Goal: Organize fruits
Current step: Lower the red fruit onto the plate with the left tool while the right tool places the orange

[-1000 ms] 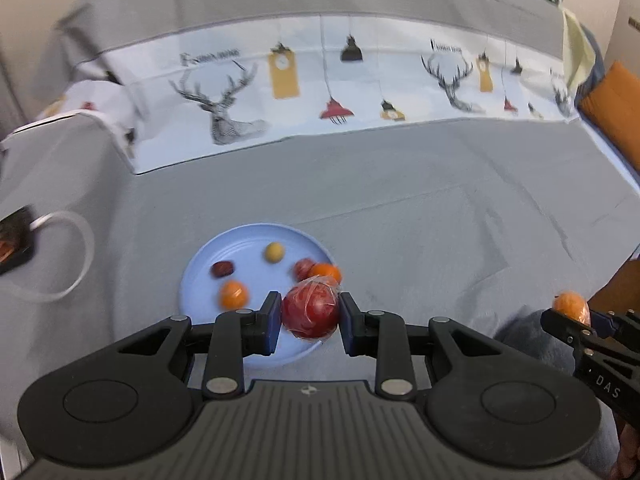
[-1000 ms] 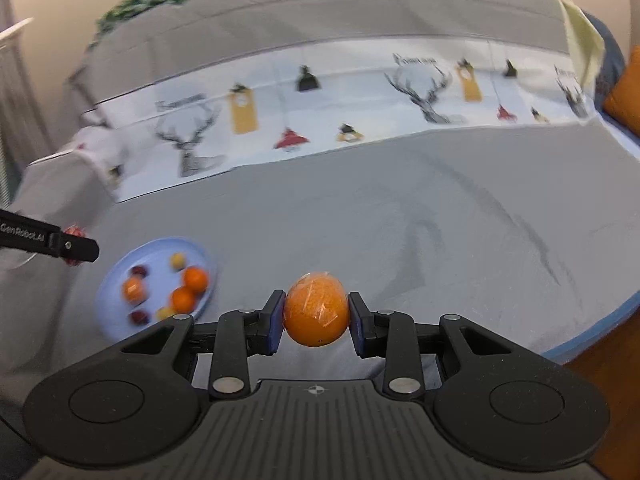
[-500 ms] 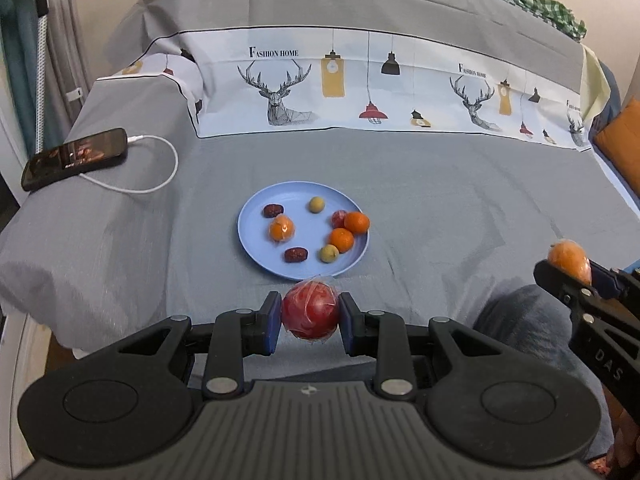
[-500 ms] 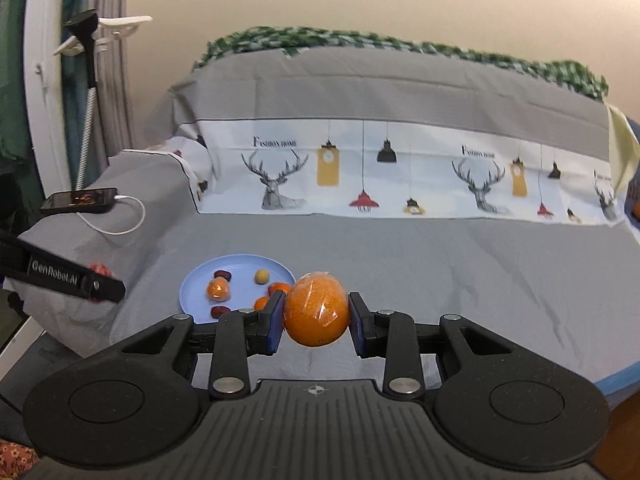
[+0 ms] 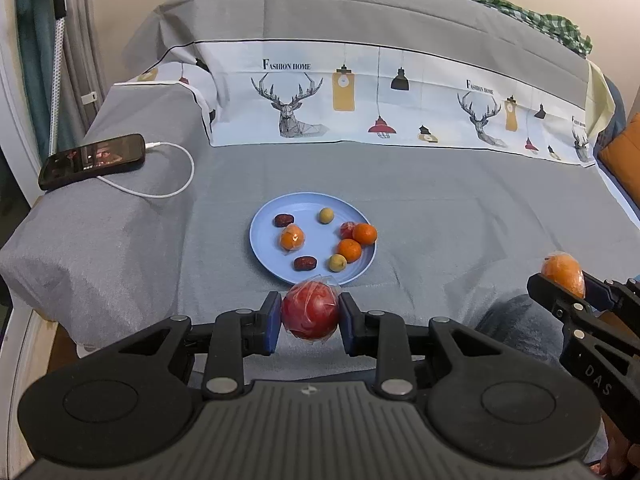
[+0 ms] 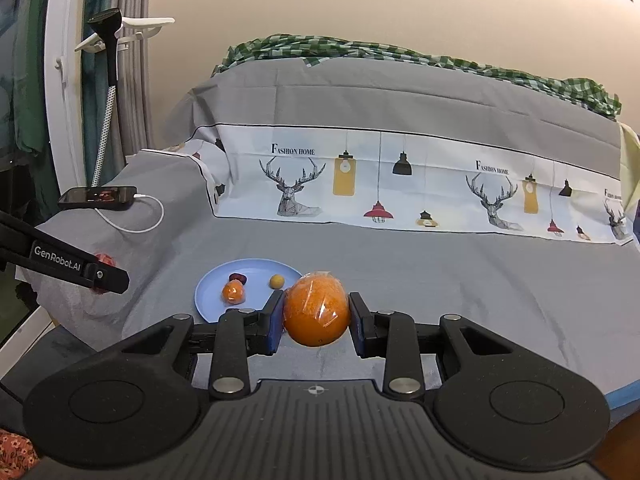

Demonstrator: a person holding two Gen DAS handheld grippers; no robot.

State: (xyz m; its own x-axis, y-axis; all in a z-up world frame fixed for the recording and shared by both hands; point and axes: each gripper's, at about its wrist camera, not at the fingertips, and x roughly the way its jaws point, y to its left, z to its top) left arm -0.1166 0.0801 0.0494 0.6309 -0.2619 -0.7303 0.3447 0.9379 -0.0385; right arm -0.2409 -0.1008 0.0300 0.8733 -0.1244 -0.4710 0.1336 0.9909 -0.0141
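My left gripper (image 5: 309,318) is shut on a red apple (image 5: 310,312) wrapped in clear film, held in the air in front of the near edge of the grey bed. My right gripper (image 6: 316,320) is shut on a wrapped orange (image 6: 316,310), also held off the bed; it shows at the right of the left wrist view (image 5: 562,274). A blue plate (image 5: 264,224) lies on the bed with several small fruits: oranges, brown dates, yellow-green ones. The plate also shows in the right wrist view (image 6: 208,292).
A black phone (image 5: 92,160) on a white charging cable (image 5: 168,192) lies on the raised left part of the bed. A printed deer cloth (image 5: 360,100) covers the back. An orange cushion (image 5: 624,160) is at the far right. A curtain and pole stand at the left.
Both grippers have pulled back and up from the plate, each still holding its fruit. The plate now looks farther away and the whole bed is in view.
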